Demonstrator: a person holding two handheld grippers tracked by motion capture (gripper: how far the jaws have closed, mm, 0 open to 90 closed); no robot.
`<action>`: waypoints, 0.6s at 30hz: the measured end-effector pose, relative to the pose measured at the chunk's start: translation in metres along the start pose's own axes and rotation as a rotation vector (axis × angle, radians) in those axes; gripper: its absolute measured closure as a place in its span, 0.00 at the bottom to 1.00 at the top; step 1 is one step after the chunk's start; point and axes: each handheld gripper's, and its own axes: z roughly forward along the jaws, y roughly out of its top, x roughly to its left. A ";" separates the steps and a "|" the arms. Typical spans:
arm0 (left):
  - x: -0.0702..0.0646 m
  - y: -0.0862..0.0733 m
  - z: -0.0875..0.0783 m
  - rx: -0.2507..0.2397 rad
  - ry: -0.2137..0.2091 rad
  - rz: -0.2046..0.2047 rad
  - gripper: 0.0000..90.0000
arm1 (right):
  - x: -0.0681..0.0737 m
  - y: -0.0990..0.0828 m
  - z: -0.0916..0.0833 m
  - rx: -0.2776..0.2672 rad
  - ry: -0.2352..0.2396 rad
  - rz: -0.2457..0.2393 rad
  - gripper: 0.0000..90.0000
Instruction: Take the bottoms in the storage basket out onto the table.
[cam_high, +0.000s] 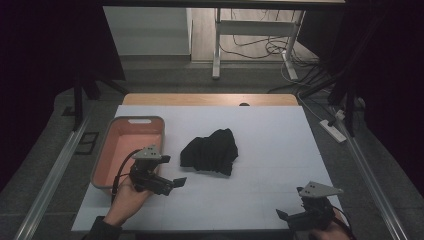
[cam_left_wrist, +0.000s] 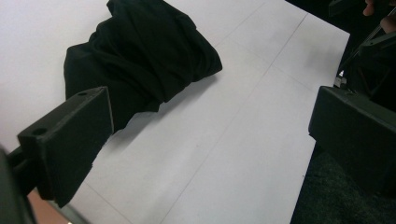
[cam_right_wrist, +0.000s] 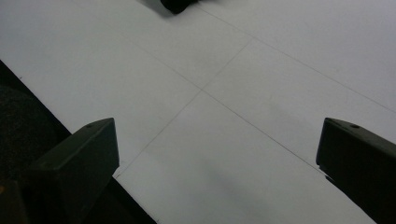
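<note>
A crumpled black cloth (cam_high: 210, 151) lies in a heap at the middle of the white table (cam_high: 270, 145). My left gripper (cam_high: 172, 186) hovers near the table's front left, pointing right, a short way short of the cloth. In the left gripper view its jaws stand wide apart around bare table (cam_left_wrist: 210, 116), with the black cloth (cam_left_wrist: 140, 56) just beyond the left jaw. At the front right corner my right gripper (cam_high: 286, 217) points left, far from the cloth. It is open (cam_right_wrist: 219, 140) over bare table, and a tip of the cloth (cam_right_wrist: 175, 4) peeks in at the top edge.
A salmon-pink tray (cam_high: 106, 145) sits along the table's left edge, right beside my left hand. Metal rails run down both sides of the table. Behind it are desk legs, cables and a power strip (cam_high: 332, 129) on the floor.
</note>
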 end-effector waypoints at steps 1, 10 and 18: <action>0.000 -0.001 -0.001 -0.001 0.003 -0.001 0.01 | 0.000 0.000 0.000 0.000 0.000 0.001 0.00; 0.001 -0.010 -0.010 -0.014 0.021 -0.020 0.01 | 0.000 0.000 0.000 0.001 0.000 0.000 0.00; 0.000 -0.018 -0.016 -0.016 0.036 -0.029 0.01 | 0.000 0.000 0.000 0.003 -0.001 0.000 0.00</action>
